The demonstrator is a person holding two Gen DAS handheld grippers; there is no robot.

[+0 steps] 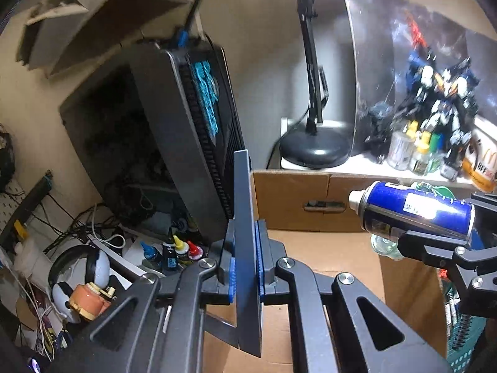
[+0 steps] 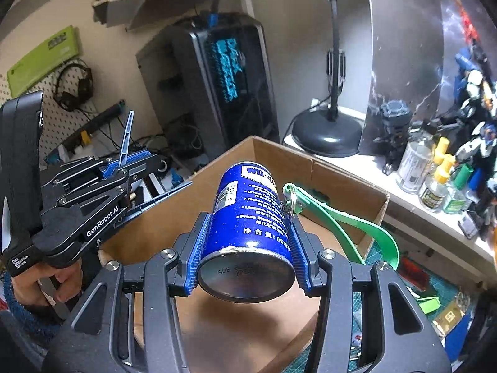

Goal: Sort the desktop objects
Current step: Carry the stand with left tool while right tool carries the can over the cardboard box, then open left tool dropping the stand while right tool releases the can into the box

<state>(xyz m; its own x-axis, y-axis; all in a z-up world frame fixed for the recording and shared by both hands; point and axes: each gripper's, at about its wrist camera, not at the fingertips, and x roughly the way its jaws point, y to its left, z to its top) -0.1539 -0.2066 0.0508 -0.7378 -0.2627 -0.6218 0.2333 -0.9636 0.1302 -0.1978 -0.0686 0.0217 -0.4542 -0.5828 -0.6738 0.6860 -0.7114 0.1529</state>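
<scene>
Cardboard box (image 2: 341, 174) before lamp base (image 2: 326, 136); computer tower (image 2: 223, 87) left of lamp.

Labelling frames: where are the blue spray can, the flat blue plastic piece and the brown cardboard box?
blue spray can (image 2: 248, 211), right wrist view, label side.
flat blue plastic piece (image 1: 245, 205), left wrist view, upright face.
brown cardboard box (image 2: 335, 180), right wrist view, far wall.

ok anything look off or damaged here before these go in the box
Nothing spilled or broken shows. One oddity: a green strap with a metal ring hangs beside the blue spray can in the right gripper and may be snagged there. The left gripper holds a blue set square over the cardboard box.
</scene>
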